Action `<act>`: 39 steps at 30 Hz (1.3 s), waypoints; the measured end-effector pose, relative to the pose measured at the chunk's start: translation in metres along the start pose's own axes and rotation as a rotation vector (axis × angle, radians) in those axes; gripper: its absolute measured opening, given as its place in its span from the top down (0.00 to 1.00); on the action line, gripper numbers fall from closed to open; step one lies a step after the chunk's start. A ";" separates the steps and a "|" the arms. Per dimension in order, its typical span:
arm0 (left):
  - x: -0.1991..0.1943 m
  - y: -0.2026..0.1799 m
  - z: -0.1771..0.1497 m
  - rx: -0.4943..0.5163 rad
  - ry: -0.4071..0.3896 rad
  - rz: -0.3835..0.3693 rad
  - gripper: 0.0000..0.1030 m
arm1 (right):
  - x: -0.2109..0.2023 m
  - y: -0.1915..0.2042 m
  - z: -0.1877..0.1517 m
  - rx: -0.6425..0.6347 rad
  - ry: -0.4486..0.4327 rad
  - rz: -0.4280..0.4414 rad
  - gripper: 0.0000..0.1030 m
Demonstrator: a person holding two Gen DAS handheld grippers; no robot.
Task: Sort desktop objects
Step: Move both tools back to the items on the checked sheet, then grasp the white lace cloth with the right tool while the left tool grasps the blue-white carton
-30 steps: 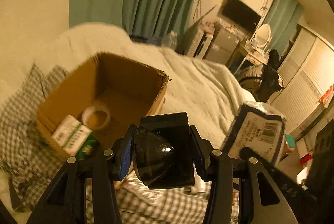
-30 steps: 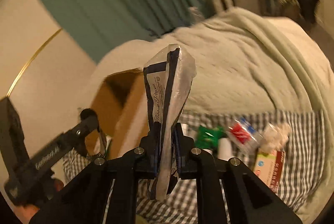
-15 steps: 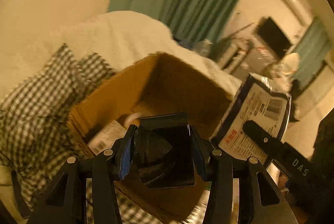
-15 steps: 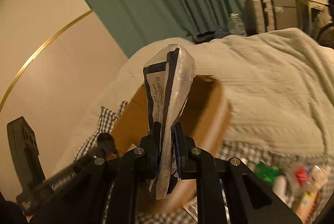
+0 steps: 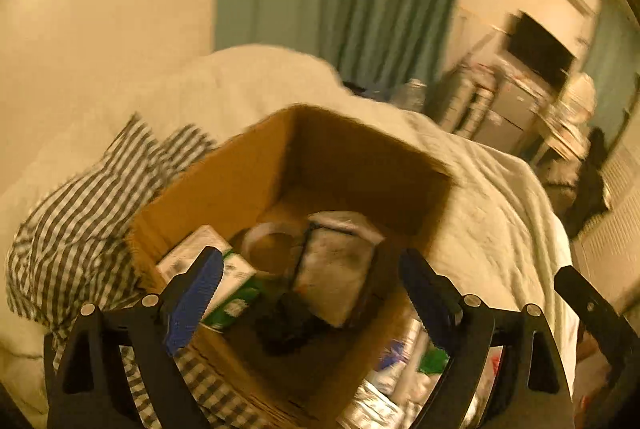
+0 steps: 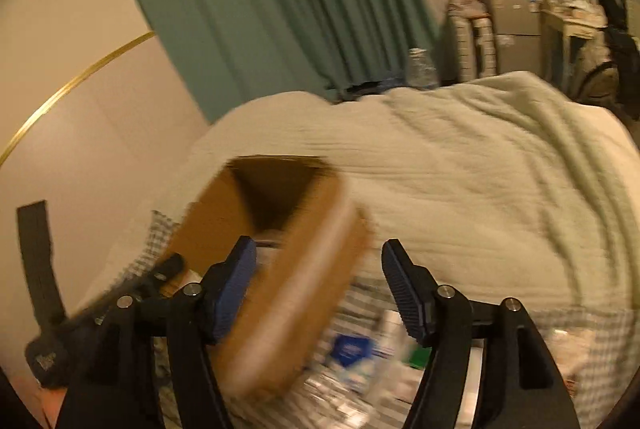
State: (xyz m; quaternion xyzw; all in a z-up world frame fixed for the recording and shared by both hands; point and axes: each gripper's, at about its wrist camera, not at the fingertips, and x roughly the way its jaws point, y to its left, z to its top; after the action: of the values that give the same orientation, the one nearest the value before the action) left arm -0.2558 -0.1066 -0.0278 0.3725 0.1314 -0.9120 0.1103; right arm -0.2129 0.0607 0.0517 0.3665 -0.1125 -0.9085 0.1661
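Grippers (image 5: pixel 308 283) gape over cardboard box (image 5: pixel 224 185) holding tissue pack (image 5: pixel 336 269)

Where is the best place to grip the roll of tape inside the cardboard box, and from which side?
Probably from above. The tape roll lies flat on the floor of the cardboard box, hole upward, with the white-and-green carton close beside it. Put one finger of the hand-held gripper into the hole and pinch the ring wall on its far, freer side.

Brown cardboard box (image 6: pixel 280 269) smeared by blur in right view; small packets on checked cloth (image 6: pixel 360 353) beside it unreadable, partly cut off at btm edge.
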 end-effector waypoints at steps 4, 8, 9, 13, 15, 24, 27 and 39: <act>-0.015 -0.048 -0.024 0.118 0.005 -0.056 0.03 | -0.035 -0.053 -0.009 0.057 -0.009 -0.108 0.36; -0.013 -0.097 -0.049 0.219 0.023 -0.094 0.03 | -0.065 -0.106 -0.031 0.173 -0.012 -0.180 0.35; -0.010 -0.107 -0.056 0.231 0.028 -0.112 0.03 | -0.070 -0.115 -0.037 0.194 -0.010 -0.187 0.35; 0.013 -0.138 -0.087 0.274 0.055 -0.189 0.03 | -0.052 -0.162 -0.068 0.284 0.079 -0.265 0.35; 0.028 -0.147 -0.098 0.300 0.072 -0.175 0.03 | -0.042 -0.174 -0.078 0.296 0.125 -0.296 0.35; 0.109 -0.142 -0.115 0.294 0.189 -0.053 0.03 | 0.019 -0.225 -0.111 0.413 0.251 -0.381 0.35; 0.120 -0.135 -0.113 0.261 0.210 -0.070 0.03 | 0.025 -0.249 -0.119 0.511 0.268 -0.433 0.31; 0.157 -0.150 -0.138 0.418 0.291 0.068 0.06 | 0.043 -0.264 -0.133 0.514 0.281 -0.422 0.81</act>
State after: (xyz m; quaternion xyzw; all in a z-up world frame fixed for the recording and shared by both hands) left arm -0.3201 0.0625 -0.2105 0.5189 -0.0580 -0.8519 0.0413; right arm -0.2060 0.2758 -0.1552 0.5329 -0.2351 -0.8055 -0.1090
